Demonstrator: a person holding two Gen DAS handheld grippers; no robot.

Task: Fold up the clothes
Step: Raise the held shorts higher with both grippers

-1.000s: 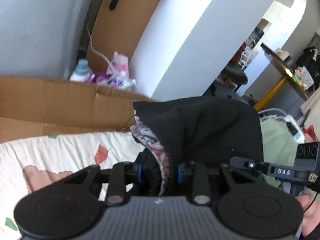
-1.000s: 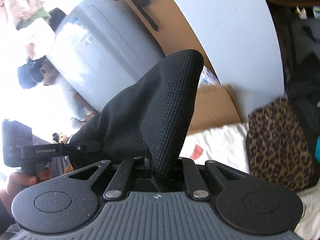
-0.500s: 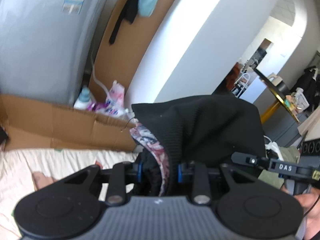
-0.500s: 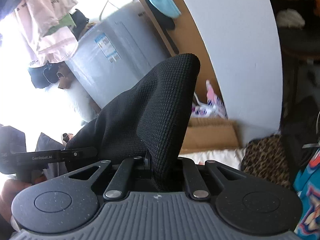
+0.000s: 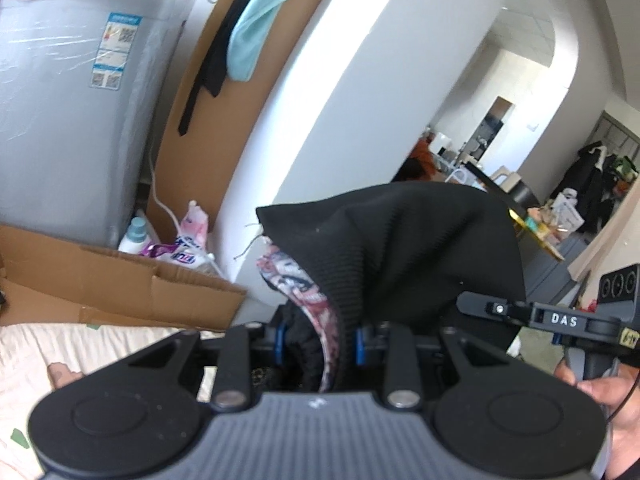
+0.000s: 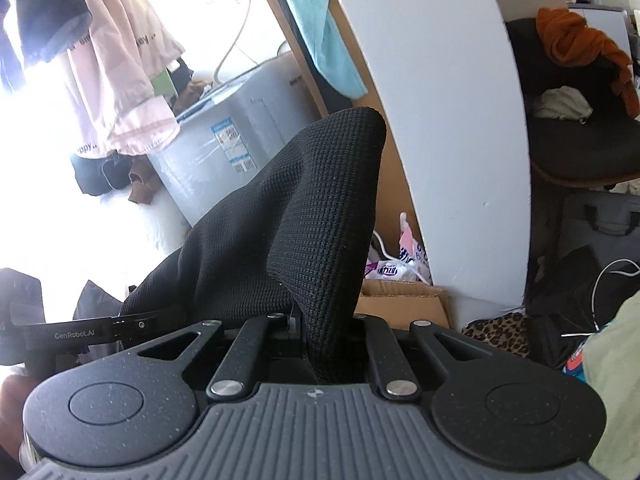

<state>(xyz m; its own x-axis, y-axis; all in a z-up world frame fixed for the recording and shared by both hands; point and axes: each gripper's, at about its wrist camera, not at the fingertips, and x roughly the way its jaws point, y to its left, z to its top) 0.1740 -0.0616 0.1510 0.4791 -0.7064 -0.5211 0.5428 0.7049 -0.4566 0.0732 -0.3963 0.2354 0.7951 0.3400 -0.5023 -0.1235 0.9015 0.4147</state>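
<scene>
1. White curved wall (image 5: pixel 328 92) behind everything, brown cardboard panel (image 5: pixel 200 92) leaning beside it, grey plastic-wrapped appliance (image 5: pixel 72 112) to the left.
2. Black knit garment (image 5: pixel 420 248) lifted clear of the pale bedding (image 5: pixel 28 356), stretched between both tools; patterned pink lining (image 5: pixel 304 280) showing at its edge in the left wrist view.
3. Same garment (image 6: pixel 288 220) in the right wrist view, rising as a peaked fold above the tool.
4. Flattened cardboard box (image 5: pixel 120 284) below the wall, detergent bottles and pouches behind it.
5. Teal cloth (image 5: pixel 260 28) hanging over the brown panel.
6. Left gripper (image 5: pixel 318 340) clamped on a thick bunch of the garment with lining.
7. Right gripper (image 6: pixel 320 328) nearly closed, pinching a thin fold of the garment.
8. Hand (image 5: pixel 612 392) on the right tool's handle at the left view's edge.
</scene>
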